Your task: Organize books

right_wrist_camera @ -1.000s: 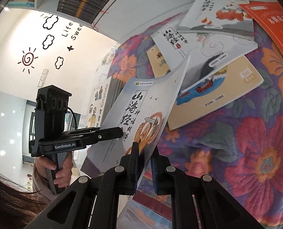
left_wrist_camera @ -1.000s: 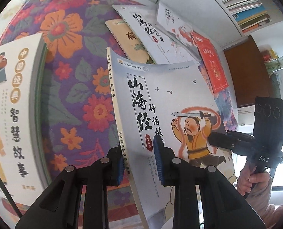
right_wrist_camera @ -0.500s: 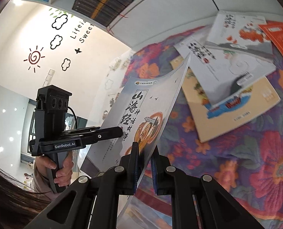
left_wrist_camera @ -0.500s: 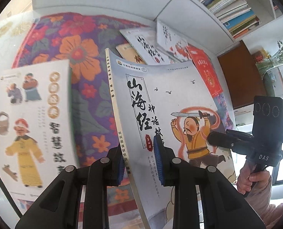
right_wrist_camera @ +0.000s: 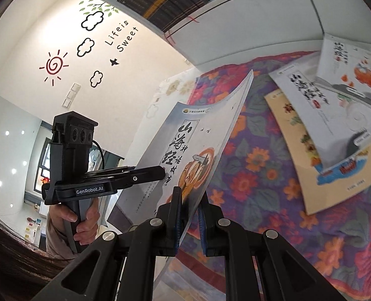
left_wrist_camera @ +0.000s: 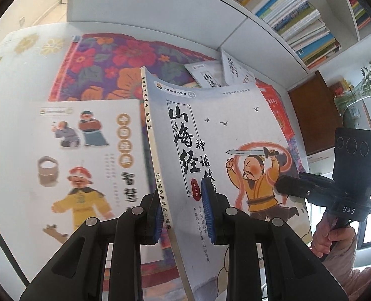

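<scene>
Grippers left (left_wrist_camera: 182, 215) and right (right_wrist_camera: 189, 215) clamp one tilted book (left_wrist_camera: 210, 138).

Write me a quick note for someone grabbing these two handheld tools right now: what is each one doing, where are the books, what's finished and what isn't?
Left tool: shut on the grey book, near its spine.
Right tool: shut on the same book's opposite edge. The book hangs tilted in the air between them, above the floral cloth.
Other books: a white book lies flat to the left of the grey one; a loose pile of several lies overlapping on the cloth near the shelf.
Done: grey book lifted.
Left: put it down somewhere tidy, probably, then deal with the pile.
</scene>
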